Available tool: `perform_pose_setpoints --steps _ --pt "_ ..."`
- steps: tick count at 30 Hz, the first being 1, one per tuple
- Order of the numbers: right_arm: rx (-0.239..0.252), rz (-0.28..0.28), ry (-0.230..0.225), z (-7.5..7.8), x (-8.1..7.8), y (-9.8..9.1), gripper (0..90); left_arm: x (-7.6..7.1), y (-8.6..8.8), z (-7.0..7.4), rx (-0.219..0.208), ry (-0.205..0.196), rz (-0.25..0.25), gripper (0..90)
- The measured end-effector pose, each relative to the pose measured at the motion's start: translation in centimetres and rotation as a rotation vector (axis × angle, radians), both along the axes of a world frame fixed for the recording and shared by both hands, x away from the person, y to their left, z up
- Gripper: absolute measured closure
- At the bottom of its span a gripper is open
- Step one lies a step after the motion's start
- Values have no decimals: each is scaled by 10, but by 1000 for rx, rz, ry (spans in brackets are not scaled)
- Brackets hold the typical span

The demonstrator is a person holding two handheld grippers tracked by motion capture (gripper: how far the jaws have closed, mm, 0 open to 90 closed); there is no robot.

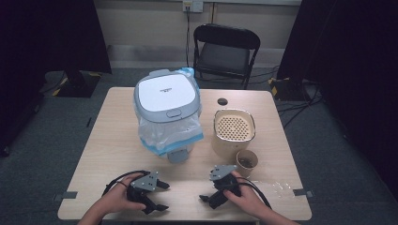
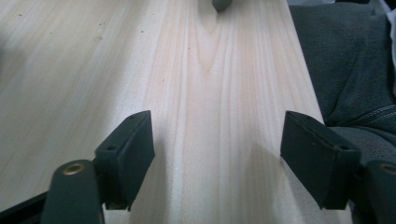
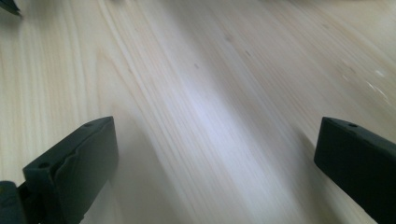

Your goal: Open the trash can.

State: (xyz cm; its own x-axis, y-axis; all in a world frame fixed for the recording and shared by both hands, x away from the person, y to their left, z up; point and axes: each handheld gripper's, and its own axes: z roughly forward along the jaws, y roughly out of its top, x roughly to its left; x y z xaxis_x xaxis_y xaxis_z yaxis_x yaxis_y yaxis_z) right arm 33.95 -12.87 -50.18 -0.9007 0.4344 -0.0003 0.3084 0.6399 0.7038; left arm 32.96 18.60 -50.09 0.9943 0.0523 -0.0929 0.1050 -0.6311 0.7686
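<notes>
though both grippers rest low at the near edge of the table (image 1: 108, 136) with nothing between their jaws, the thing nearest is the paper cup (image 1: 247, 162), just ahead of the right gripper (image 1: 210, 188) and a little to its outer side, touching the beige strainer pot (image 1: 234, 131). the right gripper is spread wide and empty; the left gripper (image 1: 161, 195) is parted too, holding nothing. the cup looks light and thin-walled, likely to crush, so a gentle pinch across the wall below the rim seems best. it stands upright, mouth up, long axis vertical.
</notes>
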Motion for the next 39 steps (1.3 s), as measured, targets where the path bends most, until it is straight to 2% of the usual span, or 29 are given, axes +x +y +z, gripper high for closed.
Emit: perform_pose_setpoints --steps 3,6,9,10,11,12,13,14,15,17,19,22,26,31,39 --pt "-2 -5 -4 0 0 -3 0 1 0 0 -2 3 -5 244" --pt "-1 -4 -4 0 0 -3 0 1 -1 0 -8 47 14 200" --pt "-2 -4 -4 0 0 -3 0 2 -1 0 4 35 16 180" --pt "-2 -4 -4 0 0 -3 0 0 -2 0 -18 67 35 180" --pt "-2 -4 -4 0 0 -3 0 1 -2 0 -17 78 42 180" --pt "-1 -4 -3 0 0 -3 0 3 -1 2 13 71 41 180" --pt "-1 -4 -3 0 0 -3 0 3 -2 4 13 95 56 180" --pt "-1 -3 -4 0 0 -3 0 3 -2 5 27 99 62 179" --pt "-1 -4 -3 0 0 -3 0 3 -3 7 49 96 78 173" --pt "-1 -3 -3 0 0 -3 0 3 -2 11 61 84 85 165" --pt "-1 -3 -3 0 0 -3 0 3 0 17 63 74 82 165" --pt "-1 -3 -3 0 0 -3 0 2 2 30 31 89 114 166" --pt "-1 -4 -3 0 0 -3 0 1 5 50 1 90 145 165" --pt "-1 -4 -4 0 0 -3 0 3 9 72 -14 89 186 166" --pt "-1 -3 -3 0 0 -3 0 7 13 102 1 75 217 166"
